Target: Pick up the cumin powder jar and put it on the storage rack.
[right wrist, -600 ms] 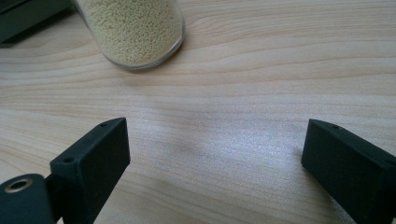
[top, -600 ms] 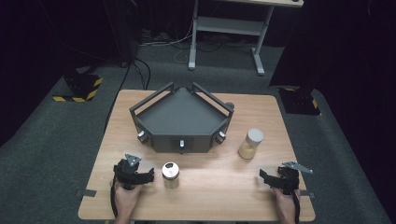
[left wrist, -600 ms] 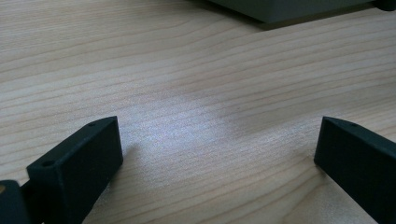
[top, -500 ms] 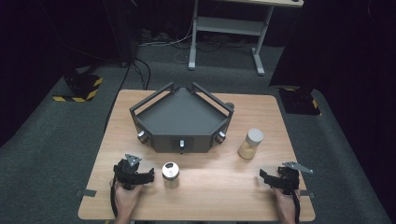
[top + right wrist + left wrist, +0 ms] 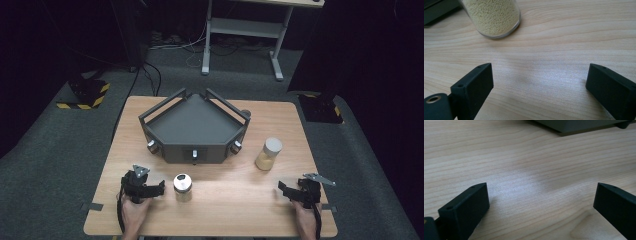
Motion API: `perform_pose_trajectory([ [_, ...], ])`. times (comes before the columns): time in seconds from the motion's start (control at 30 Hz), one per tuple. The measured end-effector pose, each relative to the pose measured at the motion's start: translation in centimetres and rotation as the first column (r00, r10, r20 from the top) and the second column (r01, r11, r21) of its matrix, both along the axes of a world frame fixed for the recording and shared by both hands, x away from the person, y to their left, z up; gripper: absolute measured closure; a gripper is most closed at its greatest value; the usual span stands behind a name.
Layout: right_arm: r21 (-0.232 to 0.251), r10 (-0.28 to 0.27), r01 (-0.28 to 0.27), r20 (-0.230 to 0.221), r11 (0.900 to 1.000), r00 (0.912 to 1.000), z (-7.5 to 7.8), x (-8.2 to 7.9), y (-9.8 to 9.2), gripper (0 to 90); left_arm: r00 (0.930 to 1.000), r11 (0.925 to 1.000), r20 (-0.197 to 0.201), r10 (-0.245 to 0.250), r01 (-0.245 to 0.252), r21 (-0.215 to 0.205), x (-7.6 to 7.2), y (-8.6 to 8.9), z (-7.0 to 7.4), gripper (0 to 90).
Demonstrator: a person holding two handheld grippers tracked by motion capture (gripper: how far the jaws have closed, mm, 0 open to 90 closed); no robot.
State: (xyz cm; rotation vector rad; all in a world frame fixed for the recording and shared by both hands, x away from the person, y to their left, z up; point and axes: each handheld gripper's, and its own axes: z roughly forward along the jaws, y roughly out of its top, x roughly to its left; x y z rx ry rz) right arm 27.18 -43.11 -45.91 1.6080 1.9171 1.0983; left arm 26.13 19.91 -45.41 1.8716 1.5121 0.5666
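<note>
A dark grey angular tray (image 5: 192, 125) with raised rails and knobs on its front sits at the back middle of the wooden table (image 5: 235, 210). A glass jar of yellow grains (image 5: 268, 154) with a grey lid stands to its right; its base appears in the right gripper view (image 5: 494, 17). A smaller jar with a silver lid (image 5: 183, 186) stands near the front left. My left gripper (image 5: 159, 188) rests on the table just left of that jar, open and empty (image 5: 541, 202). My right gripper (image 5: 283, 189) rests at the front right, open and empty (image 5: 540, 82), below the grain jar.
The tray's front edge (image 5: 574, 125) lies beyond the left gripper. Strips of tape (image 5: 94, 206) mark the table's front corners. Beyond the table, a metal stand (image 5: 240, 30) and a yellow-black striped block (image 5: 85, 97) sit on the grey carpet.
</note>
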Motion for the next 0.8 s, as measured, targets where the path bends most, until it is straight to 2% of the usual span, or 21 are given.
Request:
perform_pose_trajectory([
  [0.2, 0.007, 0.000, 0.000, 0.001, 1.000, 1.0000, -0.1, 0.0, -0.1, 6.8, 0.9998, 0.9998, 0.004, -0.021, 0.021, 0.007, -0.8, 0.1, 0.4, 0.3],
  [0.53, 0.012, -0.001, 0.001, 0.002, 1.000, 1.0000, -0.1, 0.0, -0.2, 6.6, 0.9969, 0.9970, 0.025, -0.075, 0.074, 0.023, -3.9, 0.2, 1.4, 0.4],
  [0.67, 0.012, -0.001, 0.001, 0.004, 1.000, 1.0000, -0.1, -0.1, -0.2, 6.7, 0.9934, 0.9935, 0.024, -0.112, 0.112, 0.021, -5.2, -0.2, 1.2, 0.3],
  [0.73, 0.013, -0.003, 0.003, 0.005, 1.000, 1.0000, -0.1, -0.1, -0.2, 6.6, 0.9891, 0.9891, 0.019, -0.146, 0.146, 0.019, -6.0, -0.7, 1.1, 0.3],
  [0.8, 0.014, -0.004, 0.004, 0.004, 1.000, 1.0000, -0.1, -0.1, -0.2, 6.6, 0.9874, 0.9875, 0.018, -0.157, 0.157, 0.018, -6.3, -0.8, 1.1, 0.3],
])
